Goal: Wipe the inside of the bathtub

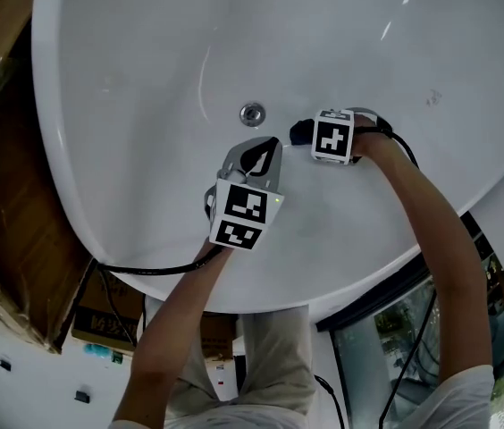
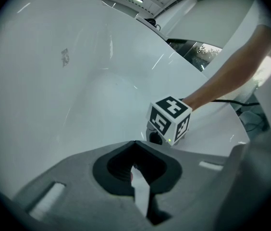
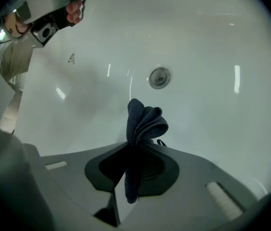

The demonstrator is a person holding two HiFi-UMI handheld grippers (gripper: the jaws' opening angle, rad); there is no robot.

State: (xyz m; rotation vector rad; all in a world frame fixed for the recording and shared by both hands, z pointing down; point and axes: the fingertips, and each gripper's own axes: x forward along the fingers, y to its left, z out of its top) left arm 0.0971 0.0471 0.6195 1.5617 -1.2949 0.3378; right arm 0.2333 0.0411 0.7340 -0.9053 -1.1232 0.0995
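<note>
A dark cloth [image 3: 143, 123] is gripped in the right tongs [image 3: 136, 147] inside the white bathtub [image 1: 136, 79], near the drain [image 1: 252, 113].
The cloth is folded and pinched between the closed jaws of the right tongs. Its long axis is set along the tongs, and its bunched, fanned end is pointed out past the jaw tips towards the round metal drain in the tub floor. Whether the cloth is touching the tub wall cannot be told. The left tongs [image 1: 264, 153] are held just beside the right ones, over the sloping inner wall below the drain, with their jaws closed together and nothing seen between them. Both tongs are pointed into the tub, and both arms are reached over its near rim. Brown cardboard [image 1: 2, 204] is seen outside the tub's left side.
</note>
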